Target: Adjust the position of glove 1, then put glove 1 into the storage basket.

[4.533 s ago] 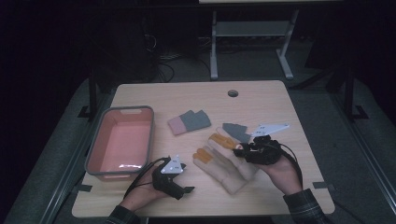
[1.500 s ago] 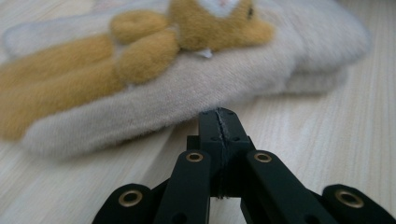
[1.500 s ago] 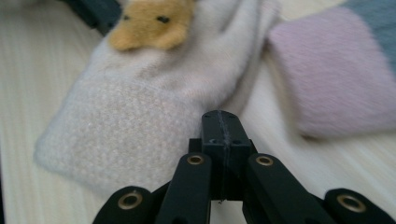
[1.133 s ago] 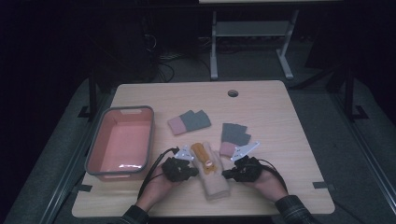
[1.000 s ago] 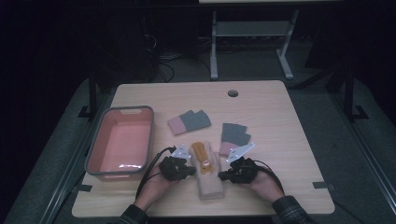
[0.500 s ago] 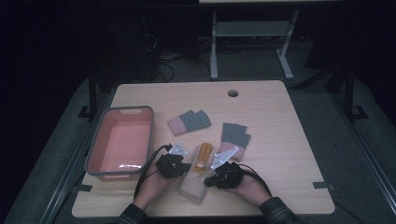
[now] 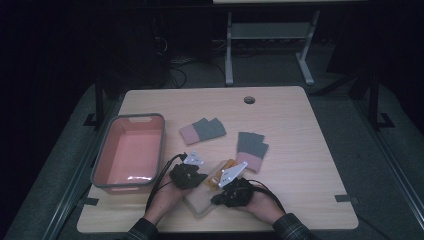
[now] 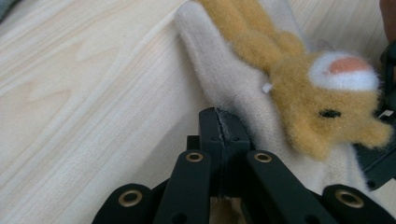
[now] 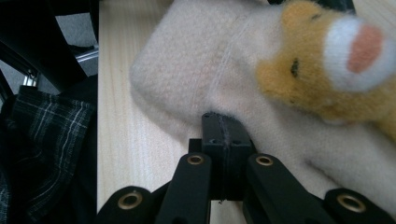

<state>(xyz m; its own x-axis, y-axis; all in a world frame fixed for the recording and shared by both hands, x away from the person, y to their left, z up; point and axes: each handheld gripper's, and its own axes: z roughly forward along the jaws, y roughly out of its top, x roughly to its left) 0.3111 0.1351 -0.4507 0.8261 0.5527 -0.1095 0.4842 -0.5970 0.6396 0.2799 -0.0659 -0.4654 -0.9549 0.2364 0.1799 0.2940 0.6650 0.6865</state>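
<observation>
A cream fuzzy sock (image 7: 200, 201) with an orange animal face (image 8: 322, 100) lies near the table's front edge. My left gripper (image 7: 191, 178) is shut on the sock's left edge, and in the left gripper view the cream fabric is pinched between the tips (image 8: 219, 126). My right gripper (image 7: 226, 195) is shut on the sock's other side; in the right gripper view its tips (image 9: 224, 127) bite into the cream cloth (image 9: 187, 70) just below the face (image 9: 336, 65). The two grippers sit close together, with the sock bunched between them.
A pink bin (image 7: 102, 161) stands at the left of the table. Two grey-and-pink socks lie beyond the grippers, one (image 7: 202, 131) at the middle and one (image 7: 251, 150) to its right. A cable hole (image 7: 249, 99) is near the far edge. A plaid sleeve (image 9: 42, 140) is by the table's front.
My right gripper has moved left toward the left gripper, dragging its side of the cream sock along. The left gripper has stayed put.
</observation>
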